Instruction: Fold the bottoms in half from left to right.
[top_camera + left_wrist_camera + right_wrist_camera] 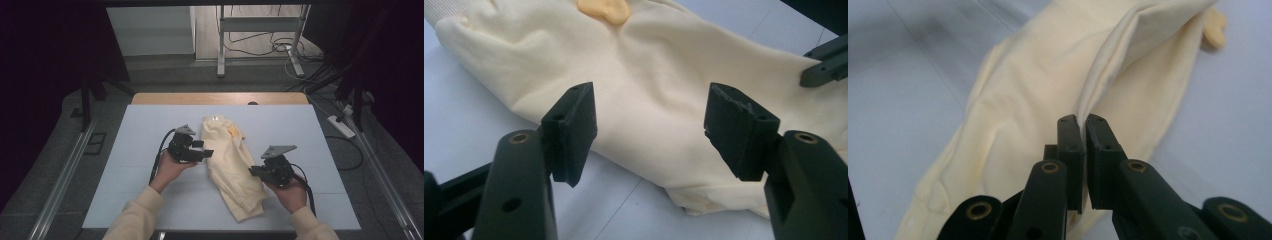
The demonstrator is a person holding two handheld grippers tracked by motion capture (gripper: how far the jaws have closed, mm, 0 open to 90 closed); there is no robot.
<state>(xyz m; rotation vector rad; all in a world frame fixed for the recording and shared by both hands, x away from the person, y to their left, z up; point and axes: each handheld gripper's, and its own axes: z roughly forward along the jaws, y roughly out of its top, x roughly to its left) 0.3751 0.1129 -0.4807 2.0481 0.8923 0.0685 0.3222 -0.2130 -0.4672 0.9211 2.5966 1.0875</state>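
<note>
Right gripper [1084, 125]: fingers [1070, 150] pinched together on a raised fold of the cream garment [231, 165], cloth visibly tented up between the pads in the right gripper view. Left gripper [649, 135]: fingers [574, 130] apart, nothing between them, hovering just beside the garment's left edge and pointed at its upper half. The garment lies bunched lengthwise in the middle of the pale surface [130, 150], ribbed end and a small yellow patch [604, 10] toward the far side, the other end near the person's edge. Looks like a straighten or fold step with one side already gripped. To do it well, I'd say: left needs to take the near edge low, pads closing on the top layers only, roughly level with the right grip so the cloth lifts evenly; pull both sides apart slowly to keep the fold from slipping out of the right pads, since that pinch looks shallow. Risk: the fabric is thin and layered, so catching only one ply would twist it. Around: bare wood strip [220, 98] at the far edge of the surface, a metal stand [260, 40] and loose cables [280, 47] on the floor beyond, a power strip [341, 126] to the right. None of it is near the work; the cables trailing from the grippers are the only thing likely to drag.
</note>
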